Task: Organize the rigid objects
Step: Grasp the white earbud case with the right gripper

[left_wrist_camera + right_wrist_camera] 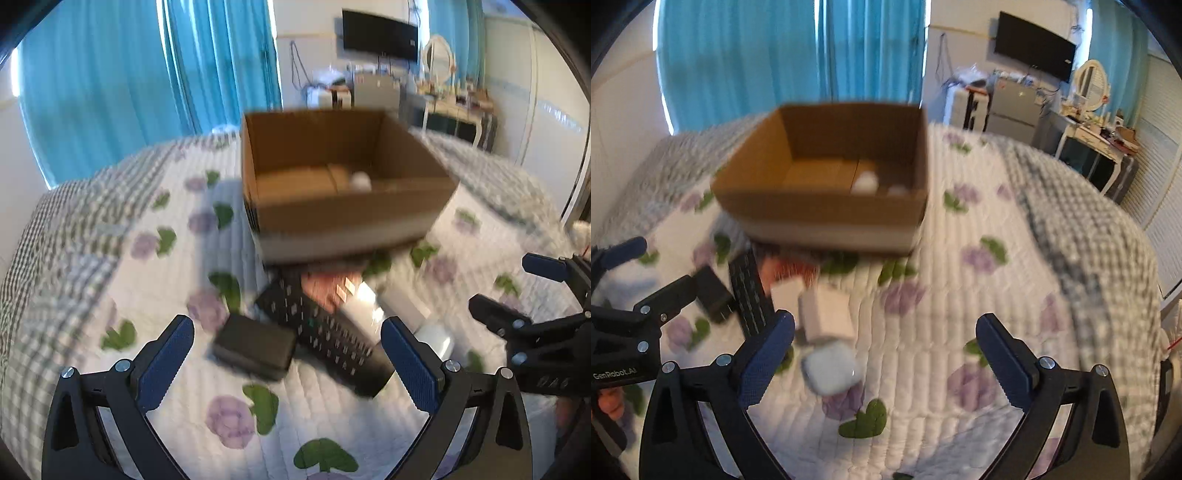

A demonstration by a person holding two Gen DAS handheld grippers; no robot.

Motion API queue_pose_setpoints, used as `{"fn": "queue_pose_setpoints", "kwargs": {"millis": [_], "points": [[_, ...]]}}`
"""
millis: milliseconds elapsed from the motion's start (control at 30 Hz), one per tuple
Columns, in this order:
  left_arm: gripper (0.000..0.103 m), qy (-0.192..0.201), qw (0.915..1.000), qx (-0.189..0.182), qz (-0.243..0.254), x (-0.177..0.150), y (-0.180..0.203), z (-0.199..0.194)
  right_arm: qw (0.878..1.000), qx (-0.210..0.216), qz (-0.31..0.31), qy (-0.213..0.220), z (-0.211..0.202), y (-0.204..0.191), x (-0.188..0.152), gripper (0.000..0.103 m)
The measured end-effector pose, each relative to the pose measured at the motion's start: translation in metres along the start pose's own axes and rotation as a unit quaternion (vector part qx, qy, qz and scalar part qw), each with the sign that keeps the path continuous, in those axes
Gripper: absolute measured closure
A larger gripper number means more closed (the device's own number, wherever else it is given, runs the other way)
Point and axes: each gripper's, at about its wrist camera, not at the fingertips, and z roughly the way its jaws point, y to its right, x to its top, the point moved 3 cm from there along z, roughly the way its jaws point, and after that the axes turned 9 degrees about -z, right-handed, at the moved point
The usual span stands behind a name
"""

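We record the scene from the biggest item down. The bed with its white quilted cover printed in purple flowers and green leaves [979, 280] carries everything. On it stands the open brown cardboard box [332, 206], upright, with at least one small white object [866, 181] already on its floor near the right corner; blur hides what it is. Just in front of the box lies the unsorted cluster: a long black remote control with rows of buttons [325, 332], a black rectangular case [255, 347] touching its left side, a reddish flat item partly under the remote, a white square box [827, 314], and, nearest the right wrist camera, a small white rounded case [831, 371].

The left tool [288, 354] is spread wide and empty, fingers straddling the black case and the remote. The right tool [886, 350] is likewise wide and empty, with the rounded case just inside its left finger [764, 358].

Our judgement: sorting is partly done, and we are at the approach to a next pick. The next move calls for centring one tool over a single item, probably the rounded case or the black case, then closing without nudging its neighbours.
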Motion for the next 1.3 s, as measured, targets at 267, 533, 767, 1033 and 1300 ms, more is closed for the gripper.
{"fn": "queue_pose_setpoints", "kwargs": {"millis": [267, 533, 767, 1033, 1300], "points": [[0.000, -0.028, 0.9990, 0.027, 0.022, -0.026, -0.001, 0.029, 0.996, 0.033, -0.037, -0.079, 0.056, -0.028, -0.034, 0.013], [0.000, -0.038, 0.9989, 0.028, 0.001, -0.027, -0.007, 0.029, 0.991, 0.048, -0.050, -0.117, 0.081, -0.041, -0.045, 0.026], [0.000, -0.048, 0.9985, 0.027, 0.004, -0.028, 0.000, 0.025, 0.994, 0.046, -0.023, -0.098, 0.073, -0.030, -0.046, 0.053], [0.000, -0.098, 0.9952, -0.003, -0.007, -0.030, 0.031, 0.043, 0.999, 0.015, 0.020, -0.043, 0.041, -0.005, -0.036, 0.053], [0.005, -0.078, 0.9965, 0.022, 0.021, -0.026, 0.056, 0.065, 0.998, 0.023, 0.037, -0.042, 0.041, 0.005, -0.032, 0.053]]}}
